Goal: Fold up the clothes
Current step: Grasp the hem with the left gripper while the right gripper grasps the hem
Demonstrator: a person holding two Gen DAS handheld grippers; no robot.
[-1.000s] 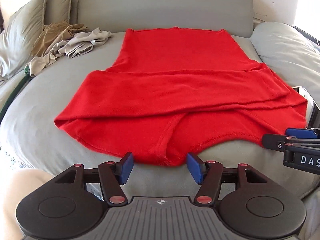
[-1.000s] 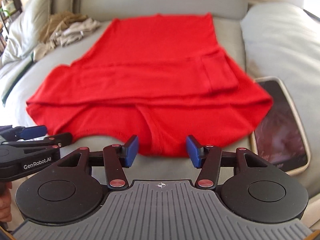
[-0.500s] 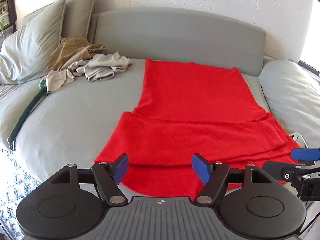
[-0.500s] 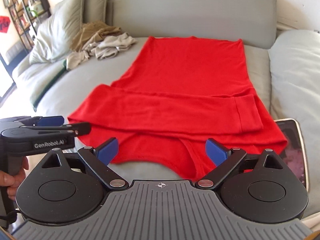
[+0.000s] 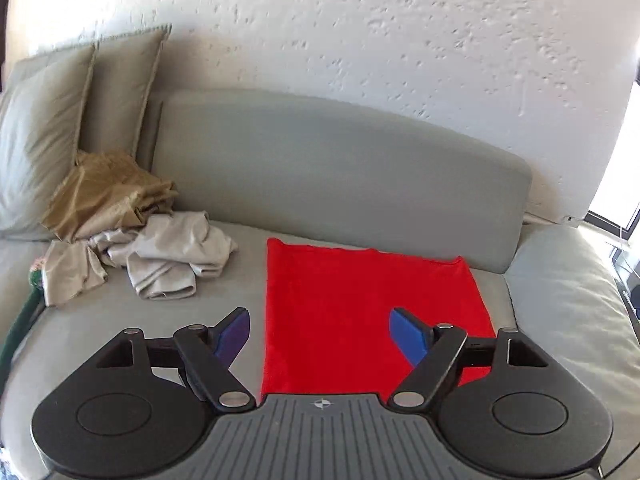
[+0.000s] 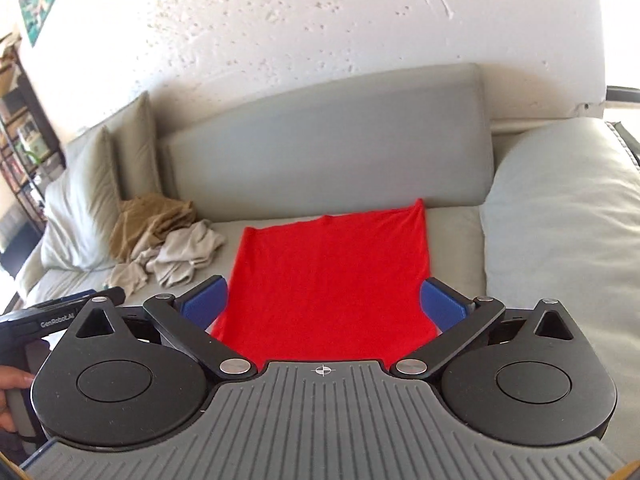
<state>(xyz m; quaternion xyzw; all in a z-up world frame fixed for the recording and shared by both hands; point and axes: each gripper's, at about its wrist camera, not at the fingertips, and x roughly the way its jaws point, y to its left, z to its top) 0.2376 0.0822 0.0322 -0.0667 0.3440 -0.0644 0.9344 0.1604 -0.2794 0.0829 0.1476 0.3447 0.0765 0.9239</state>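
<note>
Red garment [image 5: 360,312] flat on grey sofa seat [image 5: 224,312], far edge at backrest [image 5: 320,176]. Crumpled beige clothes [image 5: 168,256] left of garment. Left tool [image 5: 320,336] spread, empty. Right tool [image 6: 324,304] just opening, spread wide, empty. "GenRobot.AI" legible on left tool in right wrist view.

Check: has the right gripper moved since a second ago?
Yes. The right gripper has pulled up and back from the red garment; the sofa backrest sits lower in view. Its jaws have just been opening, empty.

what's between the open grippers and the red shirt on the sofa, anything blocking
Nothing visible. The red shirt lies flat ahead of the open right gripper and left gripper. The crumpled clothes pile sits off to its left.
</note>
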